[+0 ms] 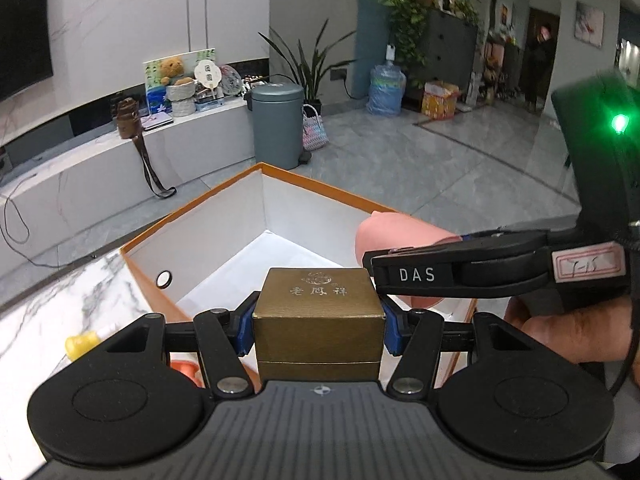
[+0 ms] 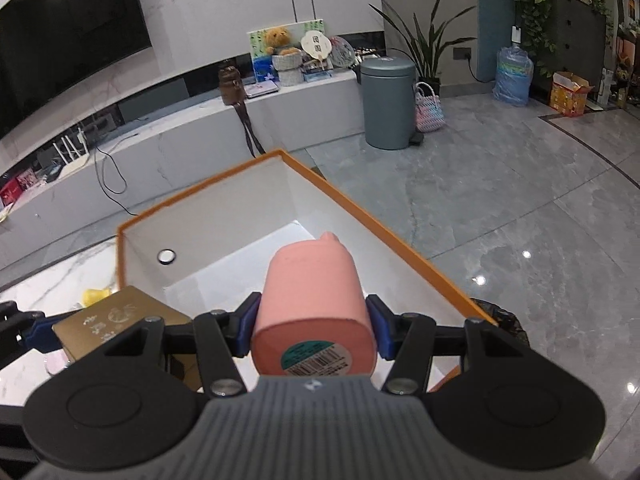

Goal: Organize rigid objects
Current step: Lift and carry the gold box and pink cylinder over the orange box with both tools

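— While I've got both loads up, tell me which goes into the orange box (image 2: 400, 240) first?

— Your right gripper (image 2: 314, 330) is clamped on the pink cup (image 2: 314, 304), lying on its side, long axis pointing forward along the fingers, barcode end toward the camera. It already hangs over the box's white floor, inside the rim. I'd judge it nearer.

— And my left?

— The left gripper (image 1: 318, 330) is closed on the gold jewellery box (image 1: 318, 308), held level by its two sides. It sits at the near edge of the orange box (image 1: 192, 220), the open cavity straight ahead and below.

— So cup down first, then the gold one beside it on the left?

— Yes. The right gripper crosses just in front of yours, so keep them apart.
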A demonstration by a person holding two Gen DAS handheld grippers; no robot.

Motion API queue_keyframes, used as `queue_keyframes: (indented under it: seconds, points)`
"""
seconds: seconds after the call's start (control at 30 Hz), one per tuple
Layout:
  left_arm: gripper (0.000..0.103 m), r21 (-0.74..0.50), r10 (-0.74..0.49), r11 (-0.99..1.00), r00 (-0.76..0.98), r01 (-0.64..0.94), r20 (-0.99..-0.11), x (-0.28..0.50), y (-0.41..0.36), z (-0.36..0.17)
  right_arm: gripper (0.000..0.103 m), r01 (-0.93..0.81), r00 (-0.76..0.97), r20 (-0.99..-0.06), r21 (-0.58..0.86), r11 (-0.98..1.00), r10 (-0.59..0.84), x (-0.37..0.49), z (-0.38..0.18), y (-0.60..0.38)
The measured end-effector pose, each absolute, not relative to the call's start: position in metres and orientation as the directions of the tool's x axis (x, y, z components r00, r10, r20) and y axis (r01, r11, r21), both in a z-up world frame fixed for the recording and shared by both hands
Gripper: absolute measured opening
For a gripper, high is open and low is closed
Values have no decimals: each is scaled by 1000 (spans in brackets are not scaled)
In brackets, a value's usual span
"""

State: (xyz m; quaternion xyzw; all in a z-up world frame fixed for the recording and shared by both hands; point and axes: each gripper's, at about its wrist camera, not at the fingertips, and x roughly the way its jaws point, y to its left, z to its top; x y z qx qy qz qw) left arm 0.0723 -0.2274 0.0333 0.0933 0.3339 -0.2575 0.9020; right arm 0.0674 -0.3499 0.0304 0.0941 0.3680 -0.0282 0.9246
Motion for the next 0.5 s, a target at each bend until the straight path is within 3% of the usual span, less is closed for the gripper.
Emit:
queue_keyframes:
  seconds: [0.5]
  points:
    - [67,86,-328,826,598,557,-731,75,-264,3,55,78,669,-742,109,991,29,76,7,-366]
